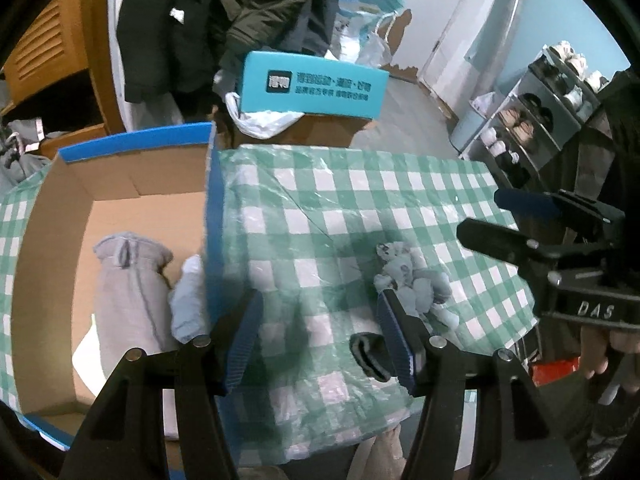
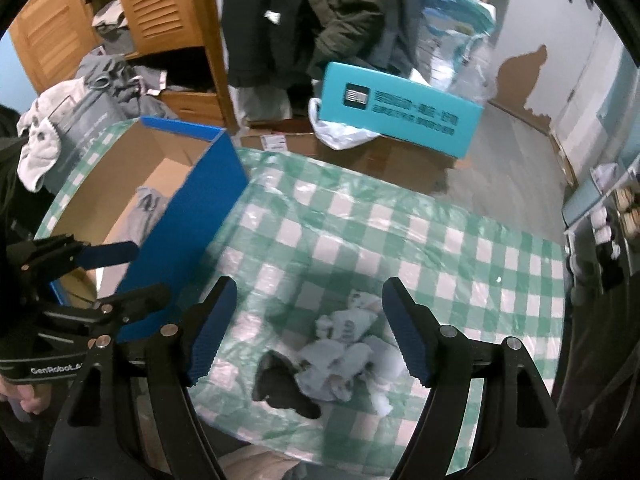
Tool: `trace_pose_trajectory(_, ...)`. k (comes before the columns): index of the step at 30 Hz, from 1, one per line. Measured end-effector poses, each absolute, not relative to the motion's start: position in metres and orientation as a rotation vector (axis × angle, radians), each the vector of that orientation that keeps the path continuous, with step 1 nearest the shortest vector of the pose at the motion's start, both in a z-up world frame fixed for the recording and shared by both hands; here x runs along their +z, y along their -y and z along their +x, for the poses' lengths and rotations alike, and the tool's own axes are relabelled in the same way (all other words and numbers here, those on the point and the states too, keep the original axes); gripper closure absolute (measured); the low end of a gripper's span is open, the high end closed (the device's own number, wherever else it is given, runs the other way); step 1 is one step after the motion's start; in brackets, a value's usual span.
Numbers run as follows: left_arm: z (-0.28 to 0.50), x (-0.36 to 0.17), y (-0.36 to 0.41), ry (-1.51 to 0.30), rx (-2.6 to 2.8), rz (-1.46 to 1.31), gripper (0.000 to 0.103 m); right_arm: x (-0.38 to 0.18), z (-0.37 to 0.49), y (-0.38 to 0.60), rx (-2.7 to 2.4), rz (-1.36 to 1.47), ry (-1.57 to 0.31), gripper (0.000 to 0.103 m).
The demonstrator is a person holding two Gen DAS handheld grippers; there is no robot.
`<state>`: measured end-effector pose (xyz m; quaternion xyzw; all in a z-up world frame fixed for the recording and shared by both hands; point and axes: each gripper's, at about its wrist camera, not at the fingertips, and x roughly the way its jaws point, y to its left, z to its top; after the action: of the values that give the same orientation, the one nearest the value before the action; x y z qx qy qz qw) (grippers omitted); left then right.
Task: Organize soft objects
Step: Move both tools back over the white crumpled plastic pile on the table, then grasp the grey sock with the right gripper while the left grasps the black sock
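A heap of pale blue socks [image 2: 344, 352] lies on the green checked tablecloth [image 2: 400, 248], with a dark sock [image 2: 280, 388] at its left. My right gripper [image 2: 310, 332] hovers open above the heap, nothing between its fingers. My left gripper [image 1: 320, 340] is open over bare cloth, with the pale socks [image 1: 416, 280] and dark sock [image 1: 370, 354] by its right finger. Left of it stands a blue cardboard box [image 1: 212, 220] holding a grey garment [image 1: 128, 280] and a pale blue piece [image 1: 188, 296]. Each gripper shows in the other's view: right gripper [image 1: 508, 220], left gripper [image 2: 128, 276].
Beyond the table's far edge sits a teal carton [image 2: 400, 116] on brown boxes, with dark jackets [image 2: 300, 20] hanging behind. A shoe rack [image 1: 532, 120] stands at the right, a wooden wardrobe [image 2: 160, 8] with heaped clothes at the left. A person's hand [image 1: 600, 352] holds the right gripper.
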<state>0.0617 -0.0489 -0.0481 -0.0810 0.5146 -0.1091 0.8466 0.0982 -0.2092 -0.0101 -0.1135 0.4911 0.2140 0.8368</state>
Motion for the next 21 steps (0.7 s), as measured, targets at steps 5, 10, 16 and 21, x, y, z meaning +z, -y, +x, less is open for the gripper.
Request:
trace_pose_trajectory(5,0.064,-0.055,0.065,-1.106,-0.249,-0.146,0.042,-0.016,0.104,0.232,0.420,-0.215,-1.053,0.028)
trace_pose_trajectory(10,0.066,-0.062,0.077,-1.130,-0.265,-0.135,0.042,-0.027,0.109,0.251,0.391,-0.194,-1.083,0.028)
trace_pose_trajectory(16,0.066,-0.072,0.089,-1.158,-0.282,-0.129,0.042,-0.047,0.114,0.268,0.365,-0.170,-1.140,0.028)
trace_pose_trajectory(21,0.066,-0.081,0.099,-1.180,-0.293,-0.124,0.042,-0.067,0.116,0.282,0.331,-0.166,-1.190,0.028)
